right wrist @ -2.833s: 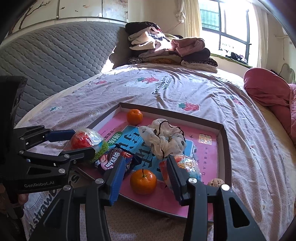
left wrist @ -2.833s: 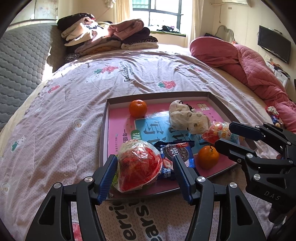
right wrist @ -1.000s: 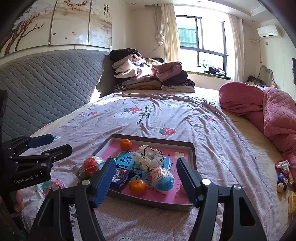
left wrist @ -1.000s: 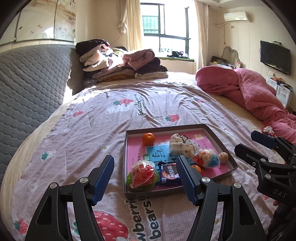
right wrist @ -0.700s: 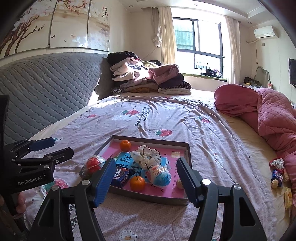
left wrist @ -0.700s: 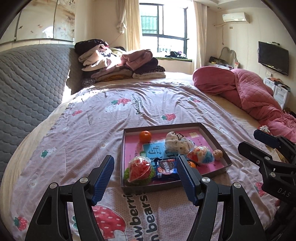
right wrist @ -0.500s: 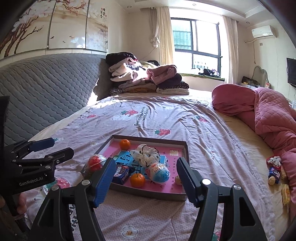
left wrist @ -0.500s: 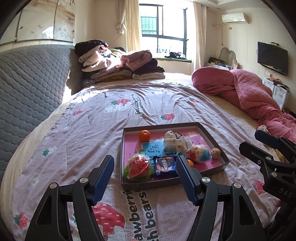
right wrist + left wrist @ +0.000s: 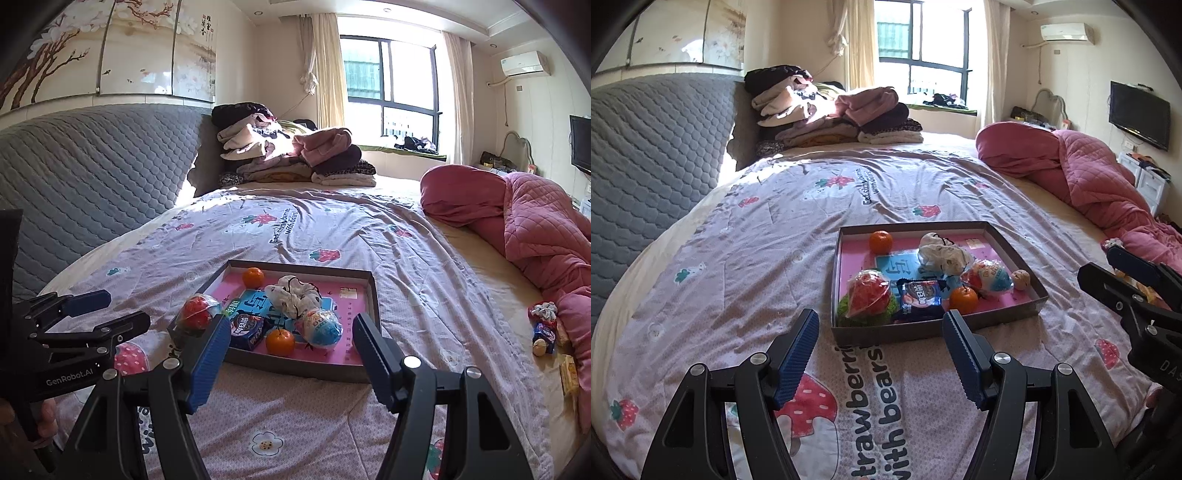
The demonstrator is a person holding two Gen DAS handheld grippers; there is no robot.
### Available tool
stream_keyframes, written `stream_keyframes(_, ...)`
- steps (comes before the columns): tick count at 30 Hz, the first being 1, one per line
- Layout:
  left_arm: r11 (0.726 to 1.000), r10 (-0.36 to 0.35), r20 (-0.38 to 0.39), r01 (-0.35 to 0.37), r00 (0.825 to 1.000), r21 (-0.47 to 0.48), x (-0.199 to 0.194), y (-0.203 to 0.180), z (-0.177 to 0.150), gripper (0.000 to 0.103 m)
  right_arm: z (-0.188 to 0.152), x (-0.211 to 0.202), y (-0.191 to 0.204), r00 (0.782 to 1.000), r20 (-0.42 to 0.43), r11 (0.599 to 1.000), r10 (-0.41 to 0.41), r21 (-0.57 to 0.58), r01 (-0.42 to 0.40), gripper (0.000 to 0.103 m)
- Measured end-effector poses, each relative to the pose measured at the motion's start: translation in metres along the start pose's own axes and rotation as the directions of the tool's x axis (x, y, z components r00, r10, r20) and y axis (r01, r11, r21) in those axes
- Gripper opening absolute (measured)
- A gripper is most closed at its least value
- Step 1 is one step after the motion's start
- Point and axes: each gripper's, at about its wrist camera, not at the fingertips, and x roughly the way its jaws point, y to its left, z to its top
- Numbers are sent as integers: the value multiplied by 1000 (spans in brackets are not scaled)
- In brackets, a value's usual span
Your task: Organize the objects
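Note:
A shallow brown tray [image 9: 997, 315] with a pink floor sits on the bed; it also shows in the right wrist view [image 9: 295, 363]. In it lie two oranges [image 9: 880, 242] [image 9: 963, 298], a bagged red strawberry toy [image 9: 868, 293], a blue snack packet [image 9: 921, 293], a white cloth [image 9: 943, 254], a wrapped egg toy [image 9: 988, 278] and a small walnut [image 9: 1020, 278]. My left gripper [image 9: 881, 347] is open and empty, well short of the tray. My right gripper [image 9: 290, 350] is open and empty, also back from the tray.
The bed has a lilac strawberry-print sheet [image 9: 775, 258]. A pink quilt [image 9: 535, 229] lies bunched at the right. Folded clothes [image 9: 291, 158] are stacked at the head. Small loose items [image 9: 545, 332] lie by the quilt. A grey padded headboard [image 9: 92, 173] runs along the left.
Both grippers have drawn back from the tray, so it looks smaller and farther. The left gripper no longer straddles the strawberry toy. Both stay open.

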Motion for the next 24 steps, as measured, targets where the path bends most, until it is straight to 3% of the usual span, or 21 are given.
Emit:
stream_keyframes(19,998,55,-50,-55,997,6,35,-1,-26,71,-25,19,-14,998,-50,999,-26,20,27,68)
stream_keyframes(24,999,39,-50,-39,998,6,37,-1,-29,71,-30,23,-19,998,-54,999,-31,28,32,68)
